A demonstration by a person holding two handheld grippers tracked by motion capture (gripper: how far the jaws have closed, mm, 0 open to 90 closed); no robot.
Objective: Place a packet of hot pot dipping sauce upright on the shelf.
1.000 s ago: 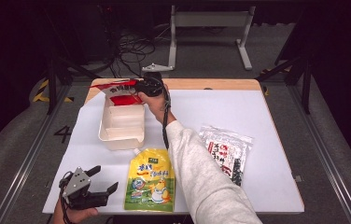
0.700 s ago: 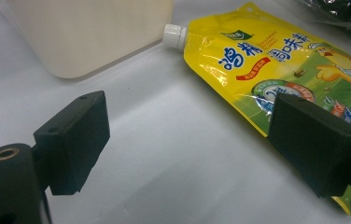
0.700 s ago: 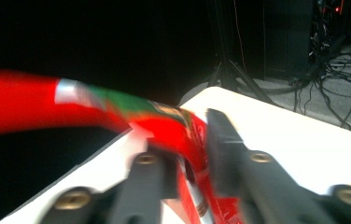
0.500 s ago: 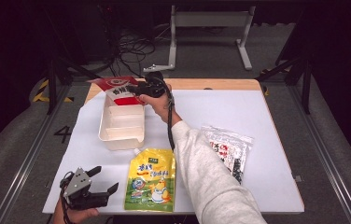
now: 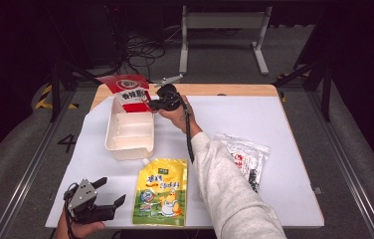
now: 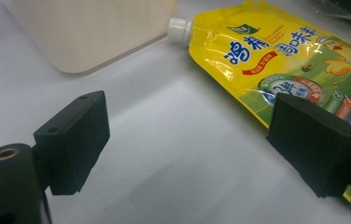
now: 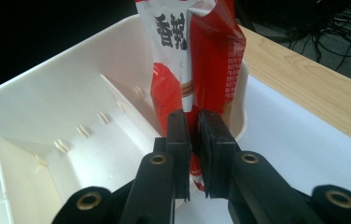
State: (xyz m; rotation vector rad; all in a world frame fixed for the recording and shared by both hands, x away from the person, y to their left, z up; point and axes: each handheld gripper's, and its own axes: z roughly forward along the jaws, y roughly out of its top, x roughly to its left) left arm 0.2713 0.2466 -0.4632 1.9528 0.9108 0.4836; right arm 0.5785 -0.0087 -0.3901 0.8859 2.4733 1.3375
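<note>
Your right hand-held gripper (image 7: 191,140), jaws just closing, pinches the red packet (image 7: 197,56) upright over the white bin's (image 7: 71,93) far compartment. Your left hand-held gripper (image 6: 187,140) rests open beside the yellow pouch (image 6: 276,51).

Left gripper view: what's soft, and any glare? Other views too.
Left gripper view: both black jaws blur up close, and glare streaks the glossy yellow spouted pouch. Right gripper view: red and white snack packet sharp, white divided plastic bin bright, backdrop black. High view: white table cover evenly lit, surroundings dark, slightly soft overall.
</note>
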